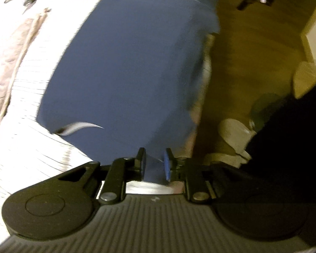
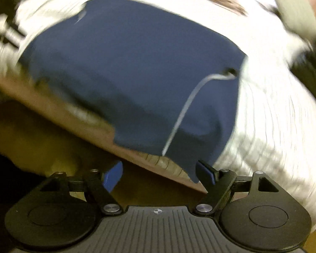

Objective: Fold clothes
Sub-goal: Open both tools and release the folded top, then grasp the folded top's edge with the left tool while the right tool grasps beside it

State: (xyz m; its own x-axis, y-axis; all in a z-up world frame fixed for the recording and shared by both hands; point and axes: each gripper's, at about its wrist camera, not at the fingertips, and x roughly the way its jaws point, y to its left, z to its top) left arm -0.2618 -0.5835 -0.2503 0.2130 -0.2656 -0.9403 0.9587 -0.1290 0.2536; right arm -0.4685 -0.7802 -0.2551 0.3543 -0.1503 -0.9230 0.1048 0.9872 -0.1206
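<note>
Two tools on one navy garment [image 1: 124, 63], which lies spread on the bed [image 1: 31, 97], one side hanging over the bed's edge. Left tool [image 1: 154, 162] is pinched down on the garment's near hem. Right tool [image 2: 160, 172] is wide open, holding nothing, one finger just touching the garment's corner. Both views are blurry. Risk, I think: one-sided pull drags the garment off the bed, or the white drawstring [image 2: 185, 107] gets caught in the fold.

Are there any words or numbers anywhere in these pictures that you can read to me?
None can be read.
The blue garment shows no print.
The striped sheet has lines only.
The right gripper body has a small crosshair mark, not a word.
Both pictures are blurred.
</note>
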